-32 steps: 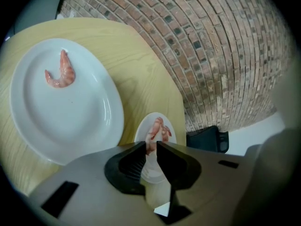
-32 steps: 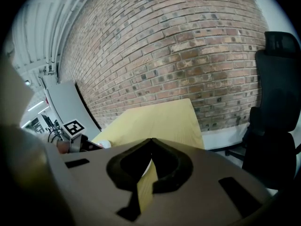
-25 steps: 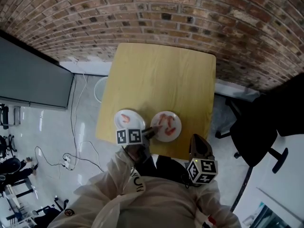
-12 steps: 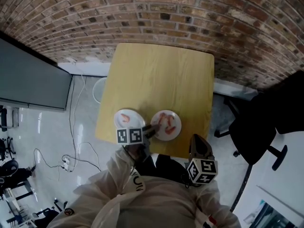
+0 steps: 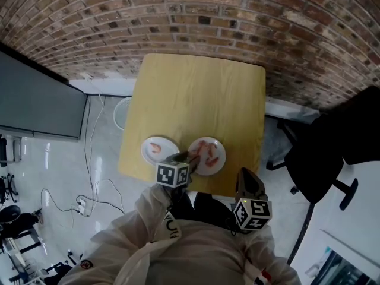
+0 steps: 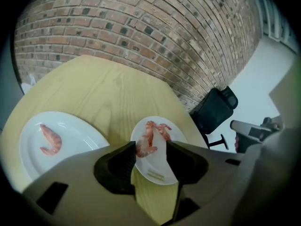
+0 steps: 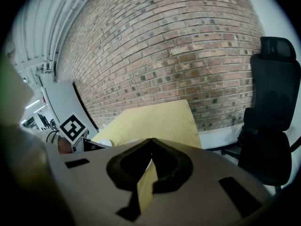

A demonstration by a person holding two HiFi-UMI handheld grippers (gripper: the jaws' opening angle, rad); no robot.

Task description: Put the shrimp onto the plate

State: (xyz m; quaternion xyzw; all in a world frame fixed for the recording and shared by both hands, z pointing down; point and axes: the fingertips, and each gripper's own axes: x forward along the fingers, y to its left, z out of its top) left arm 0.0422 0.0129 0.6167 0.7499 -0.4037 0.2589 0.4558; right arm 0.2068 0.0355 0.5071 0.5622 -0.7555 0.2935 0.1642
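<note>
Two white plates sit near the front edge of the yellow table [image 5: 199, 94]. The left plate [image 5: 168, 154] [image 6: 70, 135] holds one shrimp [image 6: 51, 139]. The right plate [image 5: 217, 164] [image 6: 157, 171] holds a few shrimp [image 5: 205, 149]. My left gripper [image 5: 189, 158] [image 6: 150, 145] hovers over the right plate's near left rim; its jaws have just been opening. One shrimp [image 6: 145, 147] lies on that plate in the gap, close to the left jaw, not pinched. My right gripper [image 5: 249, 181] [image 7: 151, 141] hangs off the table's front right corner, shut and empty.
A brick wall [image 5: 237, 16] runs behind the table. A black office chair [image 5: 320, 153] stands to the right. At the left, cables [image 5: 89, 189] lie on the shiny floor, with a white round bin [image 5: 123, 111] by the table's left edge.
The left gripper has rolled about its own axis, so its marker cube now faces differently. Its jaws have spread apart over the right plate. The right gripper has stayed put.
</note>
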